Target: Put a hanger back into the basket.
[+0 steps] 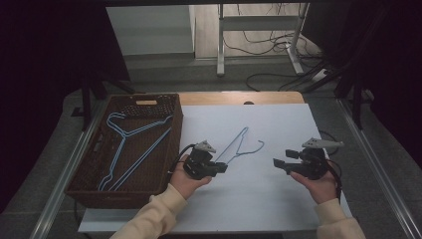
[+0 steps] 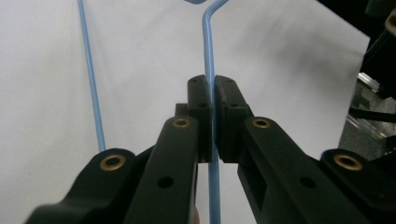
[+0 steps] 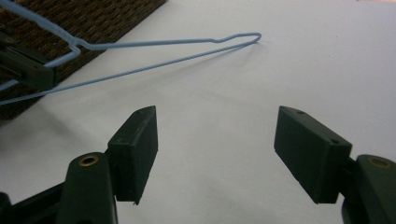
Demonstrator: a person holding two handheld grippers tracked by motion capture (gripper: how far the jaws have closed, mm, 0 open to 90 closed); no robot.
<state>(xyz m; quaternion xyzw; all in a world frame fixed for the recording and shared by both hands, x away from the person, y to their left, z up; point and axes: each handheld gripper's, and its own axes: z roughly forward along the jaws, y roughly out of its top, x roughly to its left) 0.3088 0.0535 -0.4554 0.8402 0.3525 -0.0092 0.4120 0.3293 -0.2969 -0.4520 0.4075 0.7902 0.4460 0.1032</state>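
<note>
A light blue wire hanger point(image 1: 239, 144) hangs tilted over the white sheet point(image 1: 259, 199). My left gripper point(image 1: 222, 168) is shut on one of its wires. In the left gripper view the pads point(image 2: 201, 100) pinch that blue wire point(image 2: 208, 51), which runs up between them, and a second wire of the hanger point(image 2: 89, 70) passes at the left. My right gripper point(image 1: 276, 163) is off to the right, open, with nothing between its jaws point(image 3: 215, 135). The right gripper view has the hanger point(image 3: 154, 44) reaching out over the sheet from the left gripper point(image 3: 28, 65).
A dark brown woven basket point(image 1: 124, 196) stands left of the sheet, with more blue wire hangers point(image 1: 130, 144) lying inside. The wooden table edge point(image 1: 239, 97) runs along the back. Cables and a metal stand leg point(image 1: 220, 45) are on the floor beyond.
</note>
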